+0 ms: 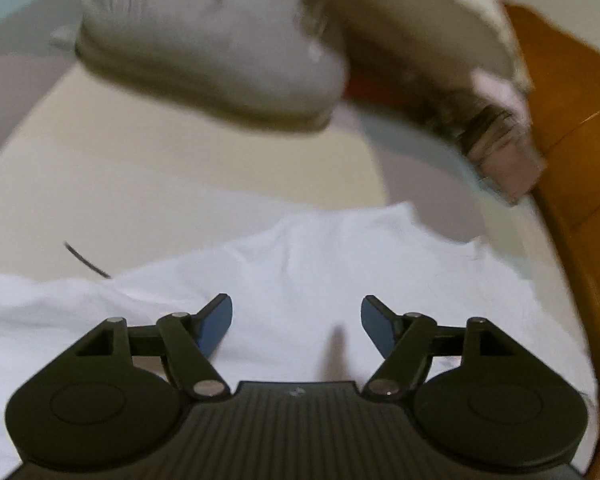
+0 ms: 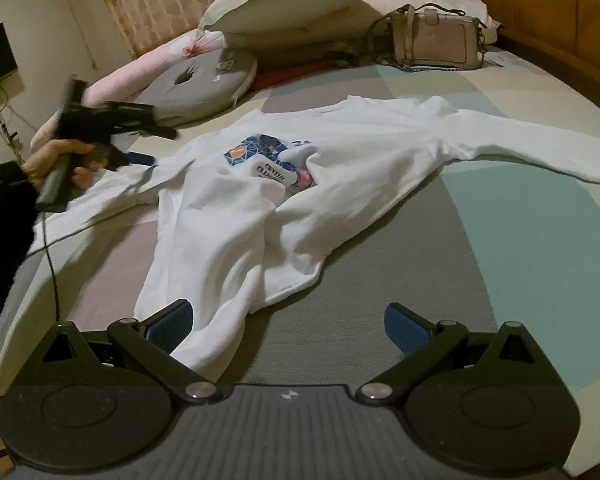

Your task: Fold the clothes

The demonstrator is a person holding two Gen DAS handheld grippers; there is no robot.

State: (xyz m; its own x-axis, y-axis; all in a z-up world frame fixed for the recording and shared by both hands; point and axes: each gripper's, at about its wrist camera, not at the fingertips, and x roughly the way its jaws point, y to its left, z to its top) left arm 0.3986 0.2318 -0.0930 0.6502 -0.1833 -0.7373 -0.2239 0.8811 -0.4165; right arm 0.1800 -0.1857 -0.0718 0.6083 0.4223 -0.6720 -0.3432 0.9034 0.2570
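White sweatshirt [image 2: 260, 200] flat on bed [image 2: 540, 240], collar toward pillows; left gripper [image 1: 296, 320], right gripper [image 2: 287, 326] both agape.

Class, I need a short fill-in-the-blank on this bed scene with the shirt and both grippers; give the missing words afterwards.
1. The long-sleeved shirt spread on the bed is mainly ____ in colour.
2. Both the right gripper and the left gripper have their jaws ____.
3. The pink handbag stands near the ____ headboard.

Missing words: white; open; wooden
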